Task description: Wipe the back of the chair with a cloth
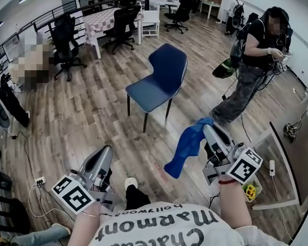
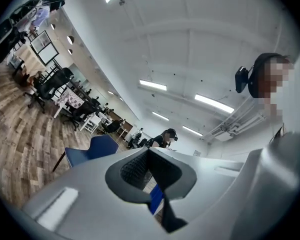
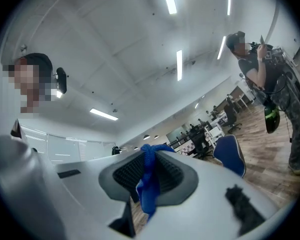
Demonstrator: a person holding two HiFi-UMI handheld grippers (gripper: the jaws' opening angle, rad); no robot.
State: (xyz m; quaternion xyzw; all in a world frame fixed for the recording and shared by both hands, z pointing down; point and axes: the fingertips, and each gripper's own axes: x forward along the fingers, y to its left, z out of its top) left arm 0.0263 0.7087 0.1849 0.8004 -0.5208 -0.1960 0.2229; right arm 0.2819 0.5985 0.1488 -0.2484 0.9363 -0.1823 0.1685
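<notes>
A blue chair (image 1: pixel 160 78) with dark legs stands on the wood floor ahead of me, its back (image 1: pixel 169 61) on the far side; it also shows as the chair (image 2: pixel 92 149) and the chair (image 3: pixel 229 154) in the gripper views. My right gripper (image 1: pixel 211 128) is shut on a blue cloth (image 1: pixel 189 144), which hangs down from its jaws well short of the chair. That cloth (image 3: pixel 150 181) is pinched between the dark pads. My left gripper (image 1: pixel 103 157) is held low near my body, jaws shut with nothing between them.
A person (image 1: pixel 252 60) with a backpack stands right of the chair. Black office chairs (image 1: pixel 65 42) and a checkered table (image 1: pixel 103 20) stand at the back left. A white frame (image 1: pixel 277 163) lies on the floor at the right. Cables (image 1: pixel 25 137) run along the left.
</notes>
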